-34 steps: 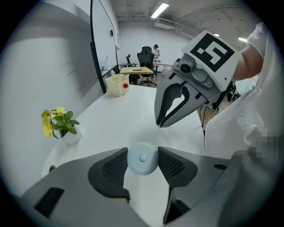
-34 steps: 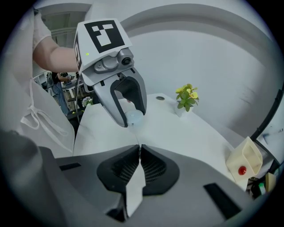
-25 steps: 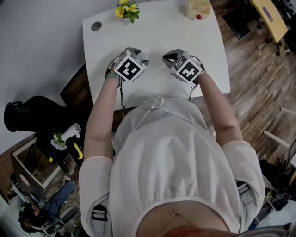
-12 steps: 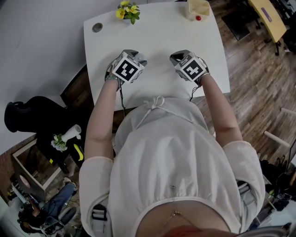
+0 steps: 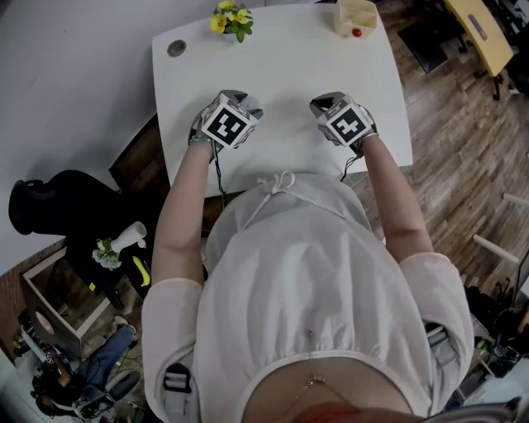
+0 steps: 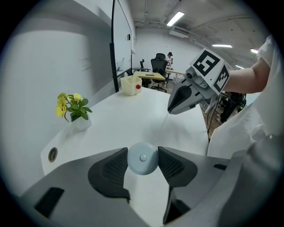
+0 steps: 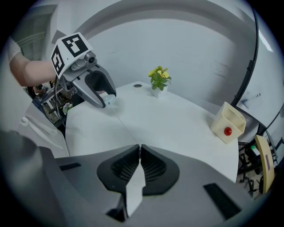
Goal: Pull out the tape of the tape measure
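A round pale-blue tape measure (image 6: 142,158) sits between the pads of my left gripper (image 6: 142,155), which is shut on its case above the white table (image 5: 281,66). A thin white tape (image 6: 160,128) runs from the case across to my right gripper (image 6: 174,107). In the right gripper view, the right gripper (image 7: 139,149) is shut on the tape's end, whose white tab (image 7: 134,191) sticks back out of the jaws. Opposite it the left gripper (image 7: 105,100) holds the case (image 7: 111,100). From above, the left gripper (image 5: 246,105) and right gripper (image 5: 324,106) hover apart near the table's front.
A small pot of yellow flowers (image 5: 229,18) stands at the table's far edge, with a round cable hole (image 5: 176,48) at the far left corner. A cream container with a red ball (image 5: 355,16) sits at the far right corner. Wooden floor lies to the right.
My right gripper has moved to the right, away from the left one, and the gap between them has widened. The left gripper has hardly moved.
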Motion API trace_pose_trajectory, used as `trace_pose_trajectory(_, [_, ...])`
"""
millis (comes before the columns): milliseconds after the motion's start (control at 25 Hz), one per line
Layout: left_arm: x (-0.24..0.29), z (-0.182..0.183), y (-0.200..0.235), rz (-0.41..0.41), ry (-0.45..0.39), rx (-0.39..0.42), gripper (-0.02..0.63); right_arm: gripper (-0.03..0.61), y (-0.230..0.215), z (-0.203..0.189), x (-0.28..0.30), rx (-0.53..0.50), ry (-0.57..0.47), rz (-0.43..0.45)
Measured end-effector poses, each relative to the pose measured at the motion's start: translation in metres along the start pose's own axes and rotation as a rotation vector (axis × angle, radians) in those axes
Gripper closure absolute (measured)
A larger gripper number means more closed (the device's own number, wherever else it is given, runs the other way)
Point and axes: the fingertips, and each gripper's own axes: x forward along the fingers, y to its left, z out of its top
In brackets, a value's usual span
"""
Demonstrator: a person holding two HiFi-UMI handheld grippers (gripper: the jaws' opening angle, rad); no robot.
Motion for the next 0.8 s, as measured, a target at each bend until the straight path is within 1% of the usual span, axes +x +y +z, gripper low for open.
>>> trace_pose_trajectory(160, [-0.002, -0.013, 0.011, 0.025, 0.027, -0.008, 0.385, 0.560, -0.015, -0.014, -0.001, 0.008, 0.048, -0.057])
trace_pose_trajectory(280, [-0.005, -0.018, 0.015, 0.008, 0.004, -0.054, 0.385, 0.560, -0.022, -0.023, -0.002, 0.053, 0.043, -0.056])
trace_pose_trajectory(320, [-0.005, -0.019, 0.015, 0.005, 0.002, -0.055, 0.385, 0.560, -0.022, -0.024, -0.002, 0.065, 0.041, -0.053])
trace_pose_trajectory(360, [-0.004, -0.019, 0.015, 0.009, 0.008, -0.044, 0.385, 0.560, -0.023, -0.025, -0.002, 0.065, 0.042, -0.058])
trace_pose_trajectory(440, [-0.003, -0.021, 0.016, 0.024, 0.029, -0.012, 0.385, 0.560, -0.029, -0.024, -0.004, 0.032, 0.051, -0.097])
trace_pose_trajectory(520, [-0.002, -0.022, 0.015, 0.027, 0.038, -0.003, 0.385, 0.560, -0.033, -0.023, -0.005, 0.009, 0.058, -0.120])
trace_pose_trajectory(680, [-0.004, -0.023, 0.014, 0.013, 0.030, -0.014, 0.385, 0.560, -0.032, -0.022, -0.007, 0.022, 0.055, -0.114])
trace_pose_trajectory(760, [-0.005, -0.027, 0.016, 0.025, 0.043, -0.005, 0.385, 0.560, -0.029, -0.030, -0.006, 0.018, 0.090, -0.106])
trace_pose_trajectory(800, [-0.005, -0.030, 0.018, 0.038, 0.055, 0.001, 0.385, 0.560, -0.032, -0.037, -0.006, 0.014, 0.117, -0.120])
